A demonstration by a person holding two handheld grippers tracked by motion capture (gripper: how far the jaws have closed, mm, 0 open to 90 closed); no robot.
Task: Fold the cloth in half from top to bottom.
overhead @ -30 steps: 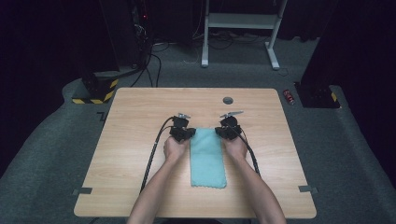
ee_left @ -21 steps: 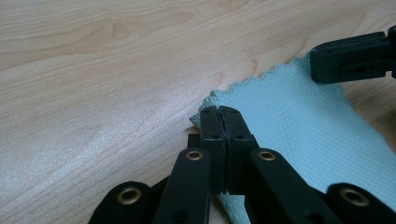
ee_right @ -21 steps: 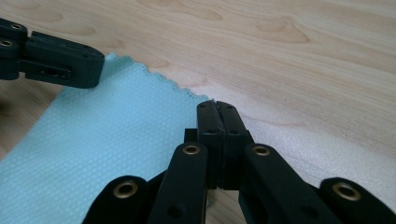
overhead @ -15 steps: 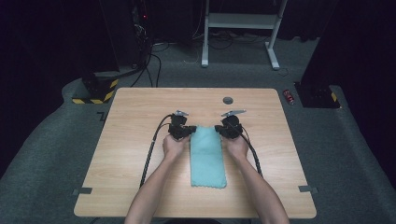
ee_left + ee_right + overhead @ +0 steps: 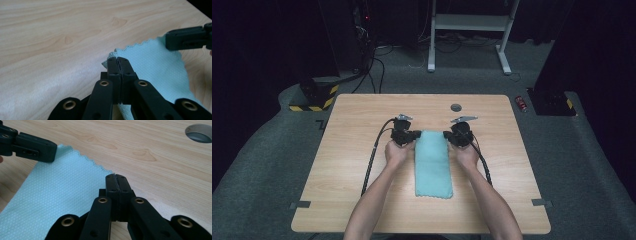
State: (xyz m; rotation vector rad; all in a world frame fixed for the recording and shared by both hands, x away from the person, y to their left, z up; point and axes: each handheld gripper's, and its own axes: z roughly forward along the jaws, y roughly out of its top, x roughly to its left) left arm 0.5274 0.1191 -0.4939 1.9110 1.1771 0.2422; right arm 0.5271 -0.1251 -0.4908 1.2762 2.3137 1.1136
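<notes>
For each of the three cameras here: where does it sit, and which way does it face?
High view: above the person's side, facing forward and down on the table; forearms, both hands.
Left gripper view: rides the left gripper, facing along its jaws, shut on the cloth corner.
Right gripper view: rides the right gripper, jaws shut on the other far corner.
All share the cloth.

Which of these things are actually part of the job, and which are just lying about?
In use:
- light blue cloth, its far corners pinched
- left gripper, shut on one corner
- right gripper, shut on the other

Lying about:
- round hole in the table
- small red thing on the floor
</notes>
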